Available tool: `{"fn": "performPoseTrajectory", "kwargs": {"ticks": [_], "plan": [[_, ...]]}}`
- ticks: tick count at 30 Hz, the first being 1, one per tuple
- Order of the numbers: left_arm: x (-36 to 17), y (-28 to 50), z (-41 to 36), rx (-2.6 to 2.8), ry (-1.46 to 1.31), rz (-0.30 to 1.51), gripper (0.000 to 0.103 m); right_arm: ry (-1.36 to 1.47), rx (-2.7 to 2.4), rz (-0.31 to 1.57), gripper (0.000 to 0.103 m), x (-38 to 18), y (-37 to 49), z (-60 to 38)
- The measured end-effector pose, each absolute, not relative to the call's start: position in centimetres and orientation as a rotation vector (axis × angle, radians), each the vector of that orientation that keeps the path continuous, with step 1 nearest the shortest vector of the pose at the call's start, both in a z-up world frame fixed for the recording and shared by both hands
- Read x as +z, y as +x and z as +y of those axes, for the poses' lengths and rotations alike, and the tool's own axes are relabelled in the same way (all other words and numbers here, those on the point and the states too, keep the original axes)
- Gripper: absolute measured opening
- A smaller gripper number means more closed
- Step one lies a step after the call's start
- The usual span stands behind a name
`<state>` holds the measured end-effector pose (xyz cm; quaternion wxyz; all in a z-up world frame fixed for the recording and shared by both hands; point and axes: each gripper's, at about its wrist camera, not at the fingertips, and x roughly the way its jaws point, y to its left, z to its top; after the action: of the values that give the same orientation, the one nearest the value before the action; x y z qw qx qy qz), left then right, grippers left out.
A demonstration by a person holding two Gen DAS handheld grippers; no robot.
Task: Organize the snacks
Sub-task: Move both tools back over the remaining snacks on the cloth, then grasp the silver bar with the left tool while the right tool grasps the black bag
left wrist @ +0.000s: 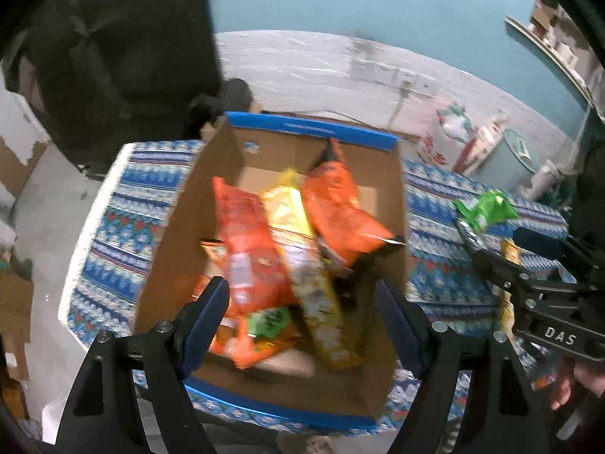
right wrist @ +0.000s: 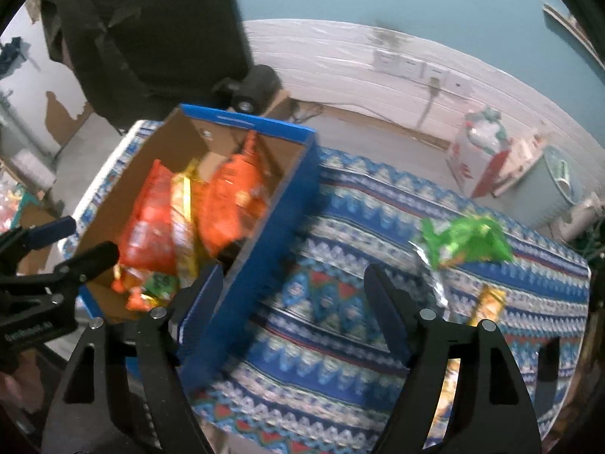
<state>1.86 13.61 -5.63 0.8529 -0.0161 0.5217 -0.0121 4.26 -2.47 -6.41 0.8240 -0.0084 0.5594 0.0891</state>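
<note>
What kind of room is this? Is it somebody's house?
Probably a spare or storage room in a home, though I can't be sure. A table with a patterned cloth holds a cardboard box of snack bags, wall sockets sit low on the wall, and clutter lies on the floor.

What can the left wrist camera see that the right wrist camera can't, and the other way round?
Only the left wrist view looks straight down into the box, showing the snacks at its near end. Only the right wrist view shows the box's blue outer side and much more of the tablecloth. Both show the orange bags, the green bag lying outside the box, and each other's open hand-held gripper.
</note>
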Motion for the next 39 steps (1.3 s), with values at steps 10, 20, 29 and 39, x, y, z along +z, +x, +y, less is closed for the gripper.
{"fn": "performPoseTrajectory", "kwargs": {"ticks": [10, 20, 29, 39], "plan": [[-6.4, 1.3, 7.3, -0.133, 0.052, 1.123, 0.081, 0.028, 0.038, 1.230, 0.079, -7.4, 1.0, -10.3], [-7.8, 1.2, 1.8, -0.212, 0.122, 1.157, 0.081, 0.100, -0.136, 1.262, 0.080, -8.8, -2.9, -18.4], [-11.3, 1.1, -2.9, -0.272, 0.158, 1.239, 0.081, 0.193, -0.323, 1.341, 0.080, -12.3, -6.7, -25.3], [-14.5, 2.1, -6.8, -0.287, 0.200, 1.296, 0.081, 0.308, -0.442, 1.443, 0.080, -16.0, -10.5, -30.1]]}}
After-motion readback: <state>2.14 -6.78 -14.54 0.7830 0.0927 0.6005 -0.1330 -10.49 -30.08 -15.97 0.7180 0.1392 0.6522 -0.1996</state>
